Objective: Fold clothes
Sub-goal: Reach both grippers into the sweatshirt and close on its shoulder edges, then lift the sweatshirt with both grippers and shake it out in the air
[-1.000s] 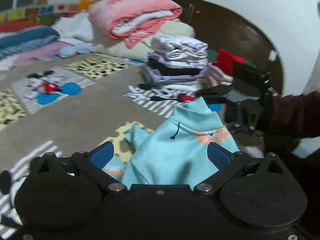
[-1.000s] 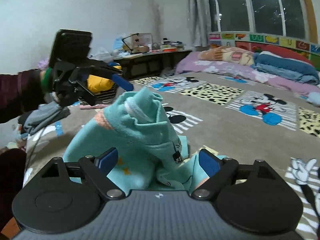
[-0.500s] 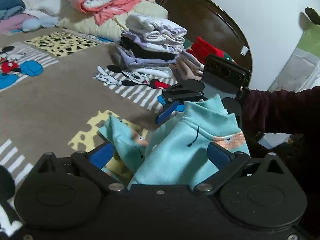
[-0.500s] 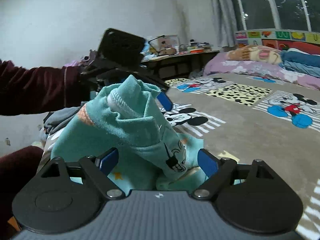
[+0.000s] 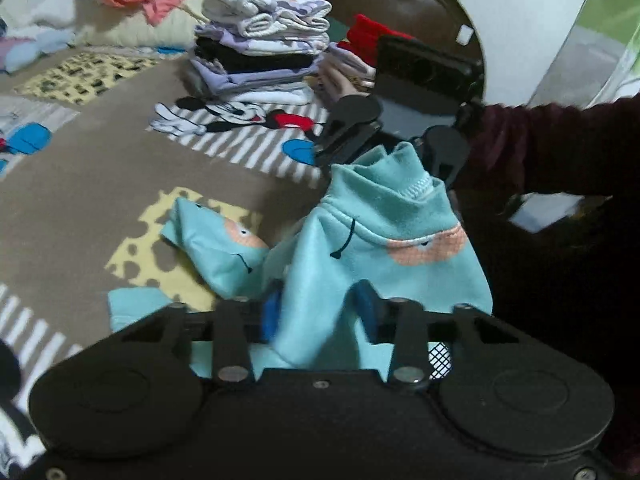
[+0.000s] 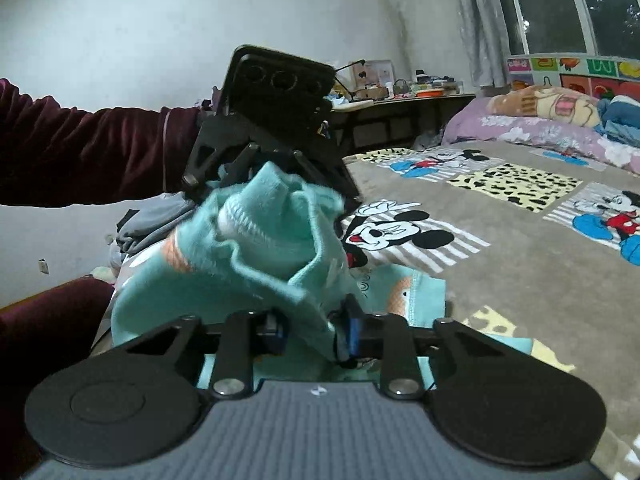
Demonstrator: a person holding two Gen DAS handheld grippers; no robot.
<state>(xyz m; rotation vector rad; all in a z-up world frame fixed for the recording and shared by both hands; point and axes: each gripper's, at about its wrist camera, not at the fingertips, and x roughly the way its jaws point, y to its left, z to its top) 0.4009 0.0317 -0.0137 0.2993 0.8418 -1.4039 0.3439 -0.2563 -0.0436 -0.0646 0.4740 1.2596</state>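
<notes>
Both tongs were gaping a second ago with the teal garment [image 5: 384, 248] loose between the pads. Now both are closing with fabric between them. Left tongs [image 5: 320, 312]: blue pads pinch a bunched fold low on the garment. Right tongs [image 6: 312, 330]: jaws drawn in on a fold near the ribbed hem; cloth fills the gap, so I read it as gripped.

The left tongs have also dipped and swung in closer: the stack of folded clothes [image 5: 260, 44] now sits higher in the left view, and each rig shows up just behind the garment in the other's camera.

The garment is still crumpled on the bed [image 6: 500, 264] in front of me, its middle peaked up between the two grips, one sleeve [image 5: 218, 248] flopped to the left on the blanket.

My read: pickup is just starting, no fold made yet. Next step is probably to lift and spread it flat. Risk: either grip holds several layers, so it may not open cleanly.
</notes>
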